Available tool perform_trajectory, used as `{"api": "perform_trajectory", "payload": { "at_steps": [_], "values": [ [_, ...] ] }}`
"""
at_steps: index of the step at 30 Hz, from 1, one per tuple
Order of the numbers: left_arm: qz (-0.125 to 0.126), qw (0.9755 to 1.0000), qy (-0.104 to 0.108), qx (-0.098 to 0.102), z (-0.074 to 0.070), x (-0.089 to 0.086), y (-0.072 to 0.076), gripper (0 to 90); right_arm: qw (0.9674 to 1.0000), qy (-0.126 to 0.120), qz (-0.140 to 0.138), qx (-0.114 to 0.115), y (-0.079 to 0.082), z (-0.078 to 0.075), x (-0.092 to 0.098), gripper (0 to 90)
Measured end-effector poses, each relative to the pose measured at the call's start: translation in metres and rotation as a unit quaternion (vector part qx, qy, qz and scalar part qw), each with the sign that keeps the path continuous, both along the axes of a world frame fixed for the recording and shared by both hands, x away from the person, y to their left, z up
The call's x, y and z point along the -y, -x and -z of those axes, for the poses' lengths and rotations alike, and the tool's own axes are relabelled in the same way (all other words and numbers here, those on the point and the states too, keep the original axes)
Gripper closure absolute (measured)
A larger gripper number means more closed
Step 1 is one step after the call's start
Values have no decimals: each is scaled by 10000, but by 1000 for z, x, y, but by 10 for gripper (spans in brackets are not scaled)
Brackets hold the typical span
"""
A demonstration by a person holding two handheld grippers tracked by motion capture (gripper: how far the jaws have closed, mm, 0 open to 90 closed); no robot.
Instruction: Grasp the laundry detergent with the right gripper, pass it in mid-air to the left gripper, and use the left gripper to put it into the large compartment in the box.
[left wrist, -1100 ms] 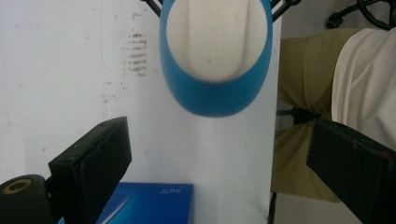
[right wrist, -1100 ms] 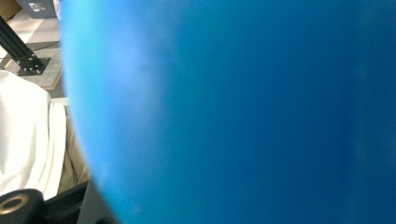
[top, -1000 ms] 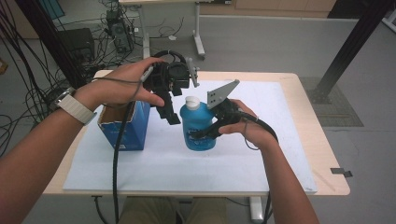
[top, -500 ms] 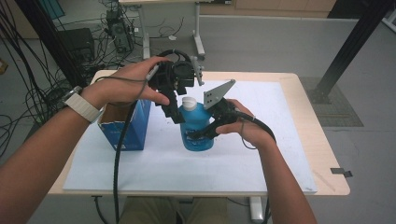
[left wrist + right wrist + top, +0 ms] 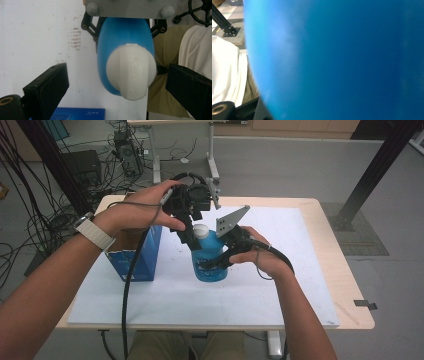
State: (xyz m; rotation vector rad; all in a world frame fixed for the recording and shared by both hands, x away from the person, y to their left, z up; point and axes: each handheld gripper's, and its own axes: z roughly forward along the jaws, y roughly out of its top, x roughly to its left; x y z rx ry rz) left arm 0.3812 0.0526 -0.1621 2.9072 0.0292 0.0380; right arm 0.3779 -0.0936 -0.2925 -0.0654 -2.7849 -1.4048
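Clamping the blue bottle (image 5: pixel 210 262), right tongs (image 5: pixel 212 265) leave left tongs (image 5: pixel 115 82) wide around its white cap (image 5: pixel 131 72).

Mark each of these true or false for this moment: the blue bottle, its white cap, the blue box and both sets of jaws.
1. The right gripper is clamped on the blue bottle. True.
2. The white cap is off the bottle. False: it sits on the neck.
3. The left gripper has its jaws open, one on each side of the cap. True.
4. The blue box lies flat and closed. False: it stands with its top open.
5. The bottle stands on the bare wooden table edge. False: it is over the white mat.
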Motion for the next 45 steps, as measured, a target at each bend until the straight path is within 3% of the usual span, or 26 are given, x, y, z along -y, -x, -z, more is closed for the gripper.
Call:
{"api": "perform_trajectory", "payload": {
  "at_steps": [45],
  "values": [
    [17, 10000, -39, -28, 3, 3, 1, 53, 10000, 20, 20, -40, 0, 2, 0, 437]
  ]
}}
